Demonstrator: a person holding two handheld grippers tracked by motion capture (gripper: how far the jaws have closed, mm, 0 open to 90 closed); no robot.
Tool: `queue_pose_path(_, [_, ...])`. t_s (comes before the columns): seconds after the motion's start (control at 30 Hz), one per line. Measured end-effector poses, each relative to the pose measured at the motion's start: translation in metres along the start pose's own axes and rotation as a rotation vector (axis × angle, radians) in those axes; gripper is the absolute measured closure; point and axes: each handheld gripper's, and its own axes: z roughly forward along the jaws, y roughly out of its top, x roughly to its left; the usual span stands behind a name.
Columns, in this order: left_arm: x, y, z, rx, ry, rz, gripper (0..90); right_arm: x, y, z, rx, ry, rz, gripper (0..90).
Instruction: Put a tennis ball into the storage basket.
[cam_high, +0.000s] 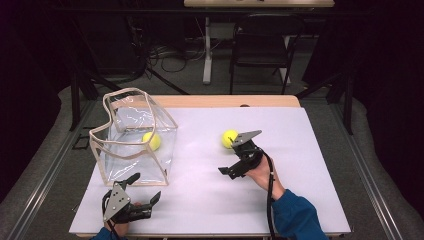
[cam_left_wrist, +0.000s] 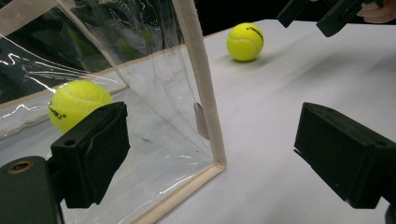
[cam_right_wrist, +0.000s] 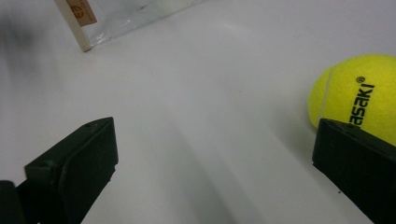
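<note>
Your left gripper (cam_high: 142, 192) waits nearest you, jaws wide, at the clear bag's (cam_high: 135, 137) corner. Further out, your right gripper (cam_high: 235, 152) has jaws wide beside the loose tennis ball (cam_high: 229, 138) on the tabletop (cam_high: 300, 165). It's light, springy, fuzzy: straddle its middle, or it'll likely roll. Another ball (cam_high: 152, 140) sits inside the bag.

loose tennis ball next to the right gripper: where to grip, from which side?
Grip the loose tennis ball across its widest middle; a sphere offers no better spot. Probably come from the near-right side, where the open right gripper already sits. White table lies around it, and the clear bag stands well off left.
</note>
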Motion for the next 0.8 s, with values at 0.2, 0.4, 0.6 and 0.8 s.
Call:
queue_pose_path(0.2, [0.0,0.0,0.0,-0.001,0.002,-0.003,10.1,-0.002,-0.002,-0.006,0.002,-0.016,0.005,0.0])
queue_pose_path(0.4, [0.001,0.0,0.0,-0.004,0.0,-0.008,10.1,-0.007,-0.004,-0.01,0.004,-0.044,0.01,0.0])
queue_pose_path(0.6, [0.0,0.0,0.0,-0.002,-0.001,-0.002,10.1,-0.012,-0.007,-0.011,0.009,-0.057,0.025,0.0])
queue_pose_path(0.8, [-0.001,0.0,0.0,-0.003,0.0,0.0,10.1,-0.016,-0.008,-0.016,0.007,-0.082,0.028,0.0])
